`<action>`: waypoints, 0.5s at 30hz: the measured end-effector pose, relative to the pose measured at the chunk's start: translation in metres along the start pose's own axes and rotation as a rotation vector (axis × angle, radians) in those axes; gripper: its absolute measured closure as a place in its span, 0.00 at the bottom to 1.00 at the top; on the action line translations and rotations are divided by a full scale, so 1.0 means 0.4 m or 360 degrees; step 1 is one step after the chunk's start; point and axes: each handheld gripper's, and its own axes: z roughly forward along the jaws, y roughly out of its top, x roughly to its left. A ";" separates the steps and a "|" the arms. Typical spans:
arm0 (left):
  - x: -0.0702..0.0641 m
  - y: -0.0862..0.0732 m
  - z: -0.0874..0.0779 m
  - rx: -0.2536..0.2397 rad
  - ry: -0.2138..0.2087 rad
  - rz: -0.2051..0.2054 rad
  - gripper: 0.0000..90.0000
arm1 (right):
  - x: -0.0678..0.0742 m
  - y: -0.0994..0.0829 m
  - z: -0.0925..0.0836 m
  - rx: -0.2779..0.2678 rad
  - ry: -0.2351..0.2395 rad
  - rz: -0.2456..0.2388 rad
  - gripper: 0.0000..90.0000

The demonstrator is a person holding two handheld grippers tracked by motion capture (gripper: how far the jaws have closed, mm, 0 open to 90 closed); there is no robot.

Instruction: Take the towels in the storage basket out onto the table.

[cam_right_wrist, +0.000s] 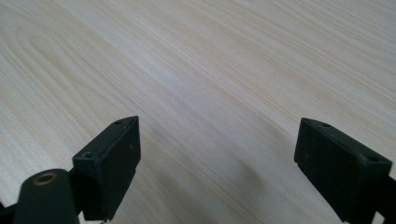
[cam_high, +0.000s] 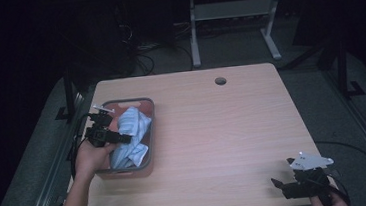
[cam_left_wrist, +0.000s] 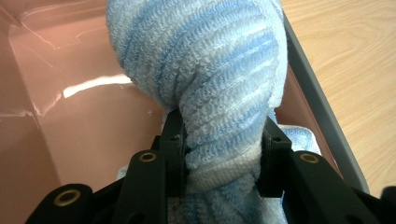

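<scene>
Inside the pink bin (cam_high: 148, 117), a blue striped towel (cam_high: 132, 135) clenched in the left gripper's (cam_high: 124, 137) jaws; right gripper (cam_high: 278, 185) jaws released.

No text, label, brand, number or sign can be read in any of the three views.
</scene>
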 end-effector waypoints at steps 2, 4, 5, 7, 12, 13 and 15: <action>0.002 -0.001 -0.004 -0.0018 -0.0011 -0.0014 0.69 | -0.001 0.000 0.000 0.0004 -0.0002 0.0001 0.15; 0.008 -0.006 -0.012 -0.0077 -0.0030 -0.0037 0.69 | -0.002 -0.001 -0.001 0.0000 -0.0009 0.0002 0.15; 0.011 -0.007 -0.016 -0.0095 -0.0037 -0.0052 0.69 | -0.002 -0.001 -0.001 -0.0002 -0.0010 0.0002 0.15; 0.016 -0.010 -0.023 -0.0123 -0.0048 -0.0069 0.69 | -0.002 -0.001 -0.003 -0.0004 -0.0011 0.0005 0.15; 0.023 -0.013 -0.045 -0.0154 -0.0054 -0.0078 0.69 | -0.006 -0.002 -0.005 -0.0014 -0.0007 0.0022 0.15; 0.023 -0.013 -0.045 -0.0154 -0.0054 -0.0078 0.69 | -0.006 -0.002 -0.005 -0.0014 -0.0007 0.0022 0.15; 0.025 -0.013 -0.052 -0.0166 -0.0065 -0.0091 0.69 | -0.007 -0.003 -0.007 -0.0013 -0.0010 0.0024 0.15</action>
